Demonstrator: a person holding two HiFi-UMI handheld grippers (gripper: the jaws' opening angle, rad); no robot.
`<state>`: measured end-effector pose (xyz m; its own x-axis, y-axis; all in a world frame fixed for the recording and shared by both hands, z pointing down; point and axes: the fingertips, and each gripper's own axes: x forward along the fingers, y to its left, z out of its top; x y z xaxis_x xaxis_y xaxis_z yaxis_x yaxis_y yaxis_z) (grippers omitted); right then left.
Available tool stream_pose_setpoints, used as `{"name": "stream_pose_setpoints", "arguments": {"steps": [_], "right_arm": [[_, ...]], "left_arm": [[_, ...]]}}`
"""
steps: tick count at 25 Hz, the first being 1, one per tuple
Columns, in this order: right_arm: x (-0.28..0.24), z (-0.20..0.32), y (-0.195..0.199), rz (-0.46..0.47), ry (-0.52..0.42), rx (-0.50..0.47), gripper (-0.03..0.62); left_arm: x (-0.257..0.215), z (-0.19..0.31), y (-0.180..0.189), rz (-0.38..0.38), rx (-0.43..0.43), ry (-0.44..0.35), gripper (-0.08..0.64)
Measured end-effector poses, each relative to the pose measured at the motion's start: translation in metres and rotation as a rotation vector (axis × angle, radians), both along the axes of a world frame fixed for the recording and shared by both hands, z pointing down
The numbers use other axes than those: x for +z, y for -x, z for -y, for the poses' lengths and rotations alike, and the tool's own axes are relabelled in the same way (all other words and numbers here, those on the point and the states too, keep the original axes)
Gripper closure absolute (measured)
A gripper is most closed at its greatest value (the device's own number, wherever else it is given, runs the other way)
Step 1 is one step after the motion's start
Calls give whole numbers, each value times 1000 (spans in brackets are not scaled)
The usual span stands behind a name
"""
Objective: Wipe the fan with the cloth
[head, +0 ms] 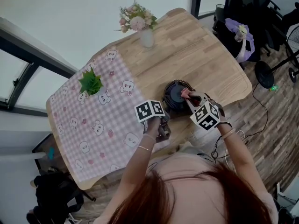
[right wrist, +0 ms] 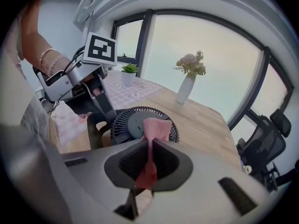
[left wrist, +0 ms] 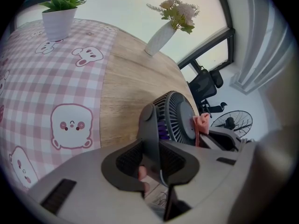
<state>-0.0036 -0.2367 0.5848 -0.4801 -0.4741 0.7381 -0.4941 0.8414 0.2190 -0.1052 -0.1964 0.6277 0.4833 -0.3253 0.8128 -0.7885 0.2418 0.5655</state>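
Observation:
A small dark round fan (head: 175, 95) stands near the table's front edge, its grille tilted up. My left gripper (head: 163, 122) is shut on the fan's stand (left wrist: 150, 134), which sits between its jaws (left wrist: 152, 161). My right gripper (head: 189, 97) is shut on a pink cloth (right wrist: 154, 130), whose free end lies against the fan's centre hub (right wrist: 136, 124). In the left gripper view the cloth (left wrist: 202, 123) shows at the grille's right side. The left gripper (right wrist: 91, 94) also appears behind the fan in the right gripper view.
A pink checked tablecloth (head: 88, 125) covers the table's left part, with a small potted plant (head: 91, 82) on it. A white vase of flowers (head: 145, 35) stands at the far edge. An office chair (head: 240, 17) and a floor fan (head: 293, 38) stand to the right of the table.

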Motion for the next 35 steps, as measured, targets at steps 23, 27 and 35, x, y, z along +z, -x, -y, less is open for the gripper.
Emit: {"name": "stream_pose_setpoints", "arguments": {"steps": [23,27,35], "right_arm": [[0,-35,32,-20,57,-150,568],[2,-37,38,-33,70,-178,568],[1,-39,49,-83,69,-243,568]], "left_arm": [[-1,-1,-2,-19,38,7,468],[0,-1,-2,-23,44,9,466],[0,-1,-2,-27,53,9,466]]}}
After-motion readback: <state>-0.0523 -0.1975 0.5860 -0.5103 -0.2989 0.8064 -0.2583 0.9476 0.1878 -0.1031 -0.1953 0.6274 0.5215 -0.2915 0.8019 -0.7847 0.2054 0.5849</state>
